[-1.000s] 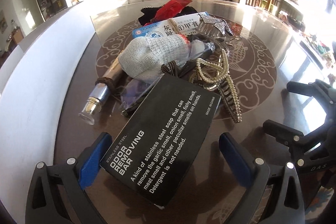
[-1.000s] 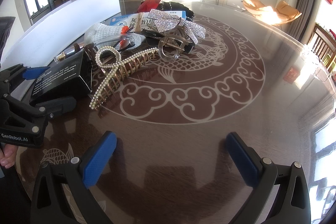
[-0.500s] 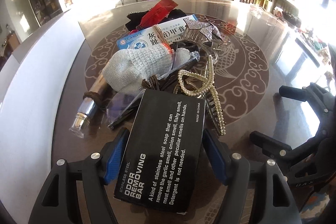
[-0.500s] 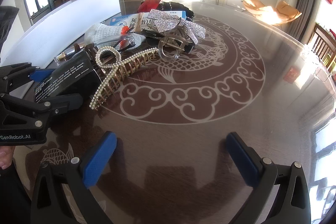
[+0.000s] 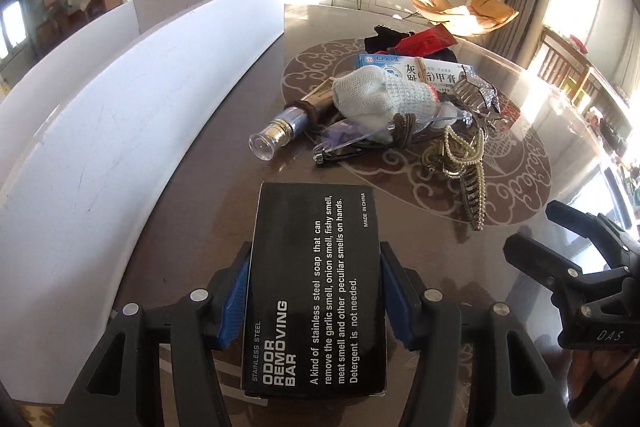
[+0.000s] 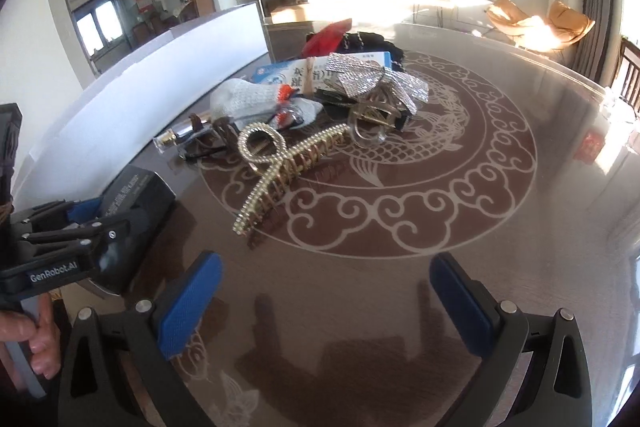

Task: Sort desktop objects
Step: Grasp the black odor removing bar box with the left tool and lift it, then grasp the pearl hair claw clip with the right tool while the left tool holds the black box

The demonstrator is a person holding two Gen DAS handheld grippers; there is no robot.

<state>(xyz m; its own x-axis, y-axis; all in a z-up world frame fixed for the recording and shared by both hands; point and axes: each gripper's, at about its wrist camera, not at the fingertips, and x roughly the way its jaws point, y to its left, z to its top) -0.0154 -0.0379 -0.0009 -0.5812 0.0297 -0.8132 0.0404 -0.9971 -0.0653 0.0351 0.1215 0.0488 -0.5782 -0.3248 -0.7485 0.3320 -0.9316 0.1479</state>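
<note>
1. Between the left gripper's (image 5: 315, 295) fingers, the black box (image 5: 316, 291) is clamped, apart from the pile (image 5: 400, 107).
2. The right gripper (image 6: 324, 303) is held open and empty over the tabletop (image 6: 400, 227).
3. Judged next: the box is carried to its sorting spot.

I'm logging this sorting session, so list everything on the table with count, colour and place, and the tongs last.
Soap box: one, black with white print, held near the table edge.
Pearl hair claw: one, gold and pearl, in front of the pile.
Rhinestone bow clip: one, silver, on top of the pile.
Clear claw clip: one, smoky clear, below the bow.
Knit glove: one, pale grey, pile middle.
Ointment box: one, blue and white, behind the glove.
Small bottle: one, clear with gold, left of the pile.
Glasses: one pair, clear, under the glove.
Red packet: one, far end.
White board: one, left side.
Left tongs: shut on the soap box.
Right tongs: open, empty.
</note>
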